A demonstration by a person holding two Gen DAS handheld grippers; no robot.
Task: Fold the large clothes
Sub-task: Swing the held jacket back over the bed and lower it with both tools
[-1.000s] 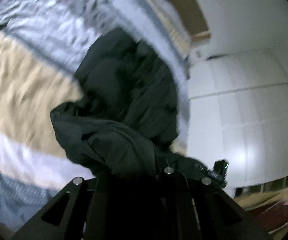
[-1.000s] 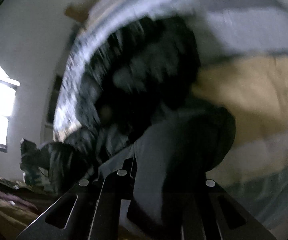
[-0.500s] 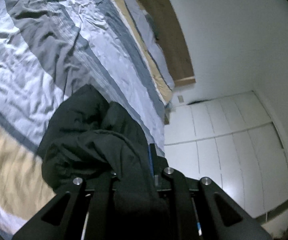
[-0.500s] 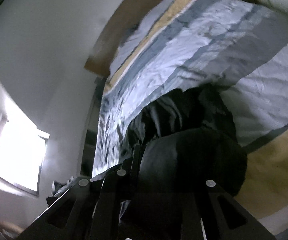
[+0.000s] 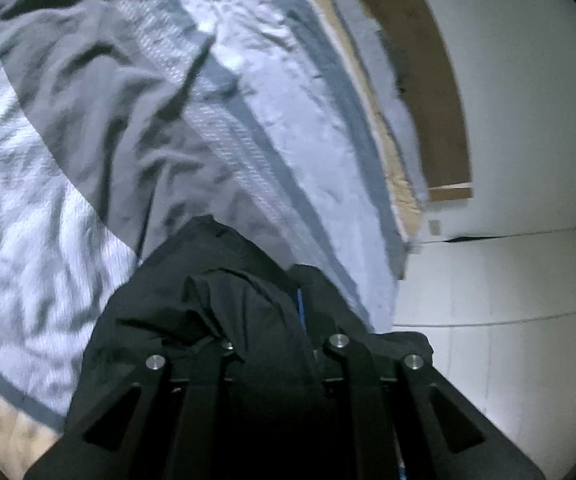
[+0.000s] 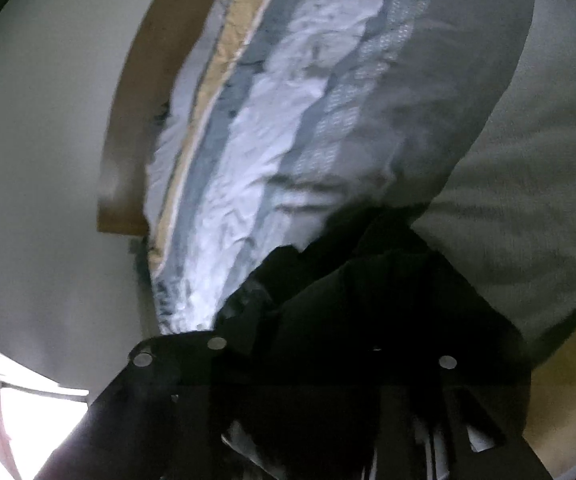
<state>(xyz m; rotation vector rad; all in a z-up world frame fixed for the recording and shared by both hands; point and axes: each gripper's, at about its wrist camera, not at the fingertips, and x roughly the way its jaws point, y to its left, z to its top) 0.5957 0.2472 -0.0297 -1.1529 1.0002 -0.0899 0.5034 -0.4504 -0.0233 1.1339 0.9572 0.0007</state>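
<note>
A black garment (image 5: 216,304) hangs bunched over my left gripper (image 5: 278,356), which is shut on its fabric above the striped bed cover (image 5: 136,112). A thin blue strip shows in a fold of the garment. In the right wrist view the same black garment (image 6: 368,300) drapes over my right gripper (image 6: 328,356), which is shut on it; the cloth hides the fingertips. Both grippers hold the garment up off the bed.
The bed is covered by a grey, white and tan striped duvet (image 6: 272,128). A brown headboard (image 5: 428,80) and white wall lie beyond it. White wardrobe doors (image 5: 500,312) stand to the right, a bright window (image 6: 36,412) to the left.
Both grippers have lifted and tilted up with the garment. It now hangs close under the cameras, and more of the far bed and headboard shows.
</note>
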